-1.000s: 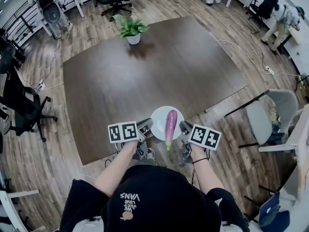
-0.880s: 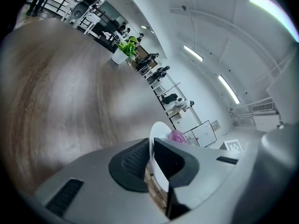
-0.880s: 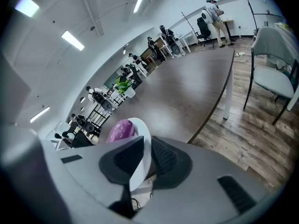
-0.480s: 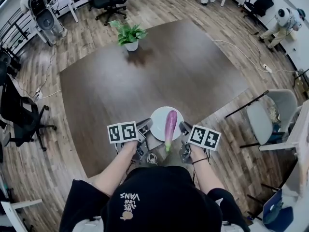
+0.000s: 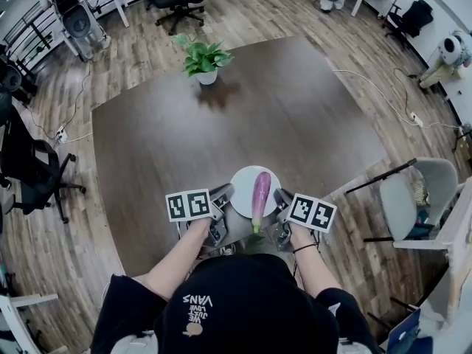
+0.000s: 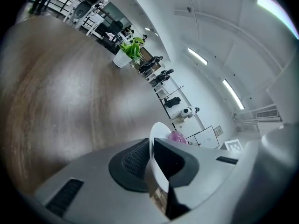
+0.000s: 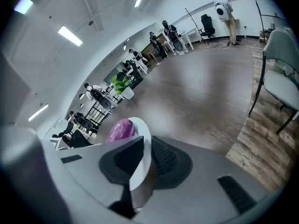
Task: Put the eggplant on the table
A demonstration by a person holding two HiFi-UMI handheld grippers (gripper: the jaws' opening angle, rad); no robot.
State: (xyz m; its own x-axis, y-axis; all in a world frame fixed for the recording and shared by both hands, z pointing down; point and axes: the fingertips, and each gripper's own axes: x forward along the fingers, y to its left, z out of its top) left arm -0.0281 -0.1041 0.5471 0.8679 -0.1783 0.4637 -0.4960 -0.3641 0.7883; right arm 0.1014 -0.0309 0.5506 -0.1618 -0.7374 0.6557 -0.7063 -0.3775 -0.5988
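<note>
A purple eggplant (image 5: 260, 191) lies lengthwise on a white plate (image 5: 241, 182), its green stem toward me. The plate hangs over the near edge of the dark wooden table (image 5: 221, 124), carried between both grippers. My left gripper (image 5: 223, 193) is shut on the plate's left rim (image 6: 158, 139), with the eggplant (image 6: 177, 136) peeking over it. My right gripper (image 5: 282, 195) is shut on the plate's right rim (image 7: 143, 153), the eggplant (image 7: 120, 129) showing beyond it.
A potted plant (image 5: 203, 57) stands at the table's far side. A grey chair (image 5: 428, 198) sits to the right, black office chairs (image 5: 33, 164) to the left. Cables run over the wooden floor. A person (image 7: 225, 10) stands far off.
Both grippers have carried the plate with the eggplant forward, from beside the table's near edge to over it. The grips are unchanged.
</note>
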